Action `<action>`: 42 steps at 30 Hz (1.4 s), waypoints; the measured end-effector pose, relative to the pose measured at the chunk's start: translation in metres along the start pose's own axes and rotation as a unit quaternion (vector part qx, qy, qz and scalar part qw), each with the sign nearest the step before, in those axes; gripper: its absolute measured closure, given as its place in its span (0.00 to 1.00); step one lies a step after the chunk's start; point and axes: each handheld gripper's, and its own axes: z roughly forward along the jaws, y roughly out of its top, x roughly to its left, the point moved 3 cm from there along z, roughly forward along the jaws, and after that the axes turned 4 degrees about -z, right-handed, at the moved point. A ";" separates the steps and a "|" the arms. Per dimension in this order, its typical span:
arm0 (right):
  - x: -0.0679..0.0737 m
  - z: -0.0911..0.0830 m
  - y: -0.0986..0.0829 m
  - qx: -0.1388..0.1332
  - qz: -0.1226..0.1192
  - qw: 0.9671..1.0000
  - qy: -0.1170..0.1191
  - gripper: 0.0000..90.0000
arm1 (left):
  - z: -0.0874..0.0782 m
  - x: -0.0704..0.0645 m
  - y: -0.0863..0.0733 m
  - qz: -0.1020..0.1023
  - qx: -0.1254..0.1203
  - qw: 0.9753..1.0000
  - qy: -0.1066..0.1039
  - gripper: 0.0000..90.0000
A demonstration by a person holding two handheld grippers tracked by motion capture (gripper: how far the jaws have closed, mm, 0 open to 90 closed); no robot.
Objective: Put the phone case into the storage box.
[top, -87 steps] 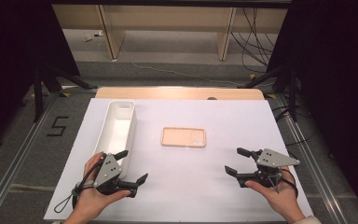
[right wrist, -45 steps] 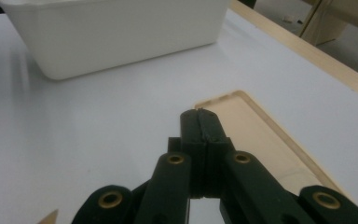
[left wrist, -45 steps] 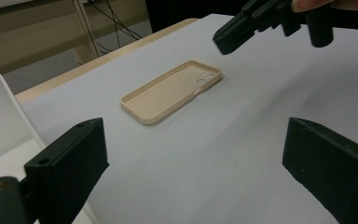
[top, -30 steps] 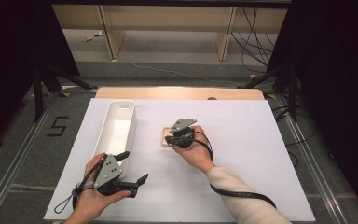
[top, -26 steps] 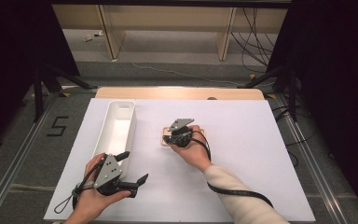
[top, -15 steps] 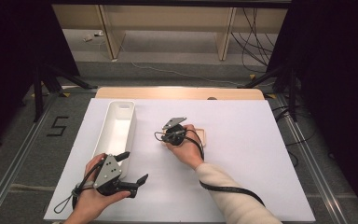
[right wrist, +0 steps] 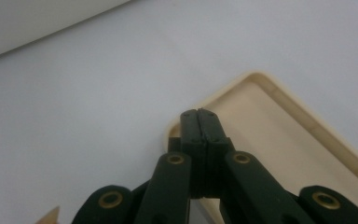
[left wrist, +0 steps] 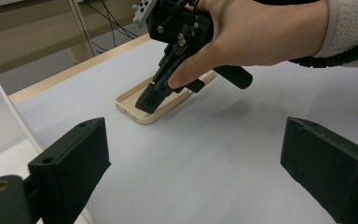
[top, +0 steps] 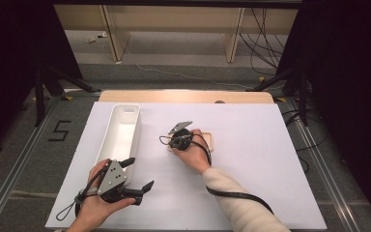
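Overhead light is evenly illuminating the white table [top: 251,183]; surroundings are staying dark; near jaws are blurring slightly.

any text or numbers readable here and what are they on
"5": black mark on the grey floor, left of the table.
No readable text on the tray, the beige case or either claw.

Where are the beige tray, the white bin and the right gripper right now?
beige tray [right wrist: 279,126], right gripper view, on its bare inner floor.
white bin [top: 121,133], high view, on its inner floor.
right gripper [left wrist: 145,101], left gripper view, at its closed fingers' ends in the tray's corner.
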 end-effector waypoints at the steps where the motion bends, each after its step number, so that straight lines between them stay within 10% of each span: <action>1: 0.000 0.000 0.000 0.004 0.001 1.000 0.002 1.00 | 0.000 0.000 0.000 0.000 0.000 1.000 0.000 0.08; 42: -0.004 -0.038 -0.029 0.089 -0.074 0.991 0.065 1.00 | 0.000 -0.001 -0.001 0.004 0.006 1.000 -0.001 0.08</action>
